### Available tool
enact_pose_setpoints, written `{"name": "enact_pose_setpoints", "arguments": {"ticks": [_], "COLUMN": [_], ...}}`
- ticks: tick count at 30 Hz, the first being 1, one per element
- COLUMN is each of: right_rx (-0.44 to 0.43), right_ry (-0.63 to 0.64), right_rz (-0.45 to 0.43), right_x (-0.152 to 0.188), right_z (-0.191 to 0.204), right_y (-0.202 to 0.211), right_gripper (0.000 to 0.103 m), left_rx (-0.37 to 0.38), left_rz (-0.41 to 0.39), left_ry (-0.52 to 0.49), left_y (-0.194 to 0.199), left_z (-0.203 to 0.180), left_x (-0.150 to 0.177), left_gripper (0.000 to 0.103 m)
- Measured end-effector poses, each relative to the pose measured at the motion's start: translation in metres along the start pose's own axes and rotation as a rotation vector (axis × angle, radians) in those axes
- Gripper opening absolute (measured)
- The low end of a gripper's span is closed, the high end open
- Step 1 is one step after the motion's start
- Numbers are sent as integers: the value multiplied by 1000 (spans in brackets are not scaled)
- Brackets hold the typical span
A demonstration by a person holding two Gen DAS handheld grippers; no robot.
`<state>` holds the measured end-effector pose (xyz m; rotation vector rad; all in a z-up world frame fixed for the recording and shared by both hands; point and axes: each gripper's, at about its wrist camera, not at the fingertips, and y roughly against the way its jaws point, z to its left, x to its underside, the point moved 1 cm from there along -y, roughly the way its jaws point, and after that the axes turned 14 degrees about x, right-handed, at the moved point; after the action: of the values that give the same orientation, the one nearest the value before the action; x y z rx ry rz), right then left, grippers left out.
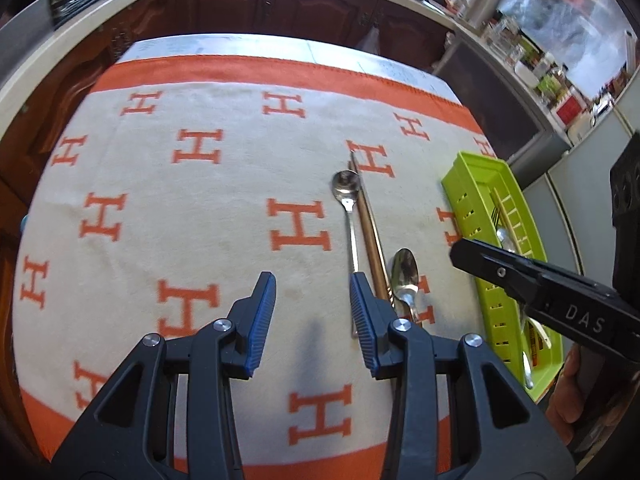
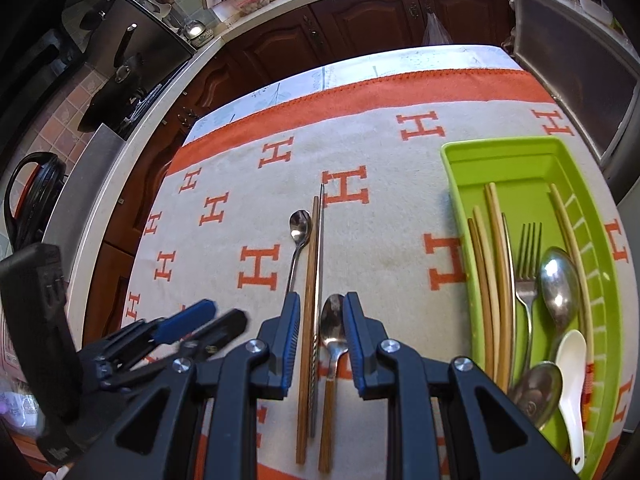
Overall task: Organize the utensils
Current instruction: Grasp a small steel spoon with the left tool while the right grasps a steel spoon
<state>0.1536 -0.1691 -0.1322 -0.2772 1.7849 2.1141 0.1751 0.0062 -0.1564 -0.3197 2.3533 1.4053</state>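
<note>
**Four utensils left on the cloth, tray half filled**

Seemingly mid-sort, both grippers hang over a cream tablecloth (image 2: 380,240) patterned with orange H letters.

Low in the centre of the right wrist view, the right gripper (image 2: 321,344) is released, its blue pads wide apart and holding nothing. Between its jaws, on the cloth below, lie three pieces: a wooden chopstick (image 2: 308,320), a thin metal chopstick (image 2: 319,280) touching it, and a wooden-handled spoon (image 2: 334,344). The gripper appears lined up along their length, probably to choose one of them. Just left of that group, a long slim metal spoon (image 2: 298,248) lies parallel, bowl toward the top of the frame. That makes four loose utensils, all laid the same way.

At the right edge stands a green tray (image 2: 454,168) with slotted sides, its long axis matching the utensils so they can drop in lengthwise. Inside I count about six pale chopsticks (image 2: 496,272), one fork (image 2: 528,280), two metal spoons, the larger (image 2: 560,292) above the smaller (image 2: 536,392), and one white ceramic spoon (image 2: 572,380).

Bottom centre of the left wrist view, the left gripper (image 1: 312,312) is also released and empty, just left of the loose group, likely waiting.
</note>
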Motion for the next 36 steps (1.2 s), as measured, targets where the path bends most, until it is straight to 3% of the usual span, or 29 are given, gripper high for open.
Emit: {"name": "enact_pose_setpoints", "arguments": {"ticks": [12, 15, 17, 19, 24, 36], "right_rx": [-28, -32, -35, -36, -32, 29], "right_ry": [-19, -21, -24, -23, -21, 41], "right_rz": [20, 27, 33, 35, 41, 97], "right_x": [-5, -3, 0, 2, 10, 60], "right_z": [-10, -12, -13, -13, -12, 2], "right_y": [-15, -17, -17, -17, -15, -25], "right_gripper": [22, 22, 22, 22, 22, 22], "left_rx": [-67, -106, -135, -169, -167, -108], "left_rz": [90, 77, 66, 56, 29, -26], "left_ry": [-61, -88, -108, -136, -167, -61], "left_y": [-71, -79, -83, -86, -87, -41], "left_z": [-12, -17, -20, -23, -26, 6], "left_x": [-14, -15, -15, -15, -15, 4], "left_gripper": [35, 35, 33, 26, 3, 2]}}
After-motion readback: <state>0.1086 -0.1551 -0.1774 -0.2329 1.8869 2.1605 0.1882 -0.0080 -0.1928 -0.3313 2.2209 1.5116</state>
